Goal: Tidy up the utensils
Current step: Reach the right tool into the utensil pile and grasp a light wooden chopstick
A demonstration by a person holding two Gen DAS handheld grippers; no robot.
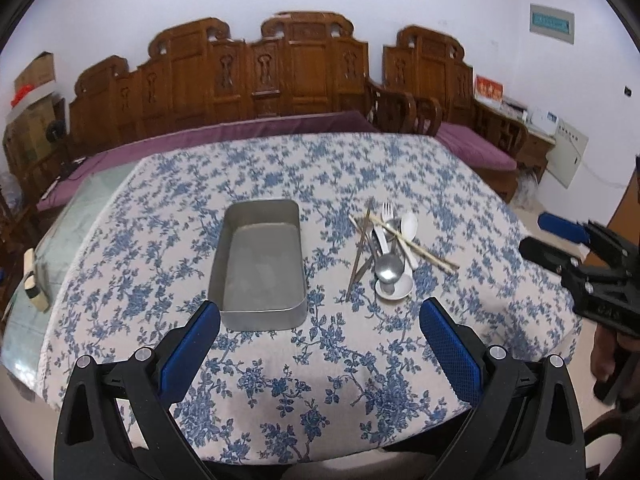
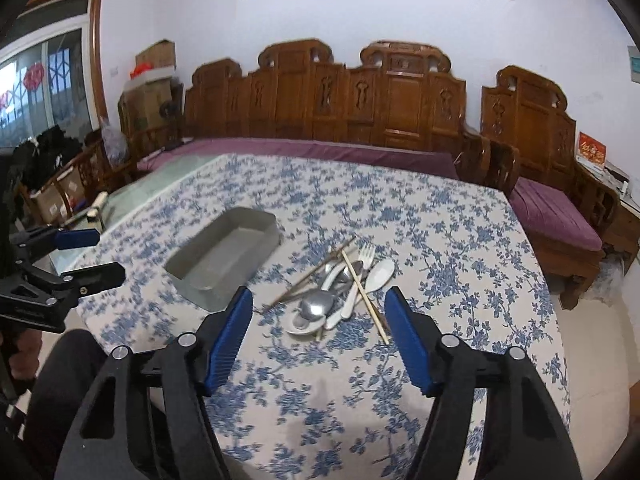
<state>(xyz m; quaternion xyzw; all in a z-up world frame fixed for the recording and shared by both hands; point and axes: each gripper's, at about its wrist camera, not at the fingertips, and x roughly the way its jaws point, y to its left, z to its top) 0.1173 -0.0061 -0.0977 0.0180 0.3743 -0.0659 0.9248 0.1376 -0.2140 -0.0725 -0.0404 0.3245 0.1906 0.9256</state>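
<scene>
An empty grey metal tray (image 1: 228,268) stands on the blue-flowered tablecloth (image 1: 280,372). To its right lies a heap of utensils (image 1: 386,246): a metal spoon (image 1: 389,267), white spoons, a white fork (image 1: 387,213) and chopsticks (image 1: 424,254). My left gripper (image 1: 320,320) is open and empty, above the table's near edge, in front of the tray. My right gripper (image 2: 319,304) is open and empty, just short of the heap (image 2: 340,288), with the tray (image 2: 192,280) to its left. Each gripper shows in the other's view: the right one (image 1: 554,240) and the left one (image 2: 96,254).
A carved wooden bench (image 1: 260,80) with a purple cushion (image 1: 256,130) runs behind the table. A small block-like object (image 1: 34,280) lies on the uncovered glass at the table's left. Boxes and clutter stand at the far left (image 2: 152,80).
</scene>
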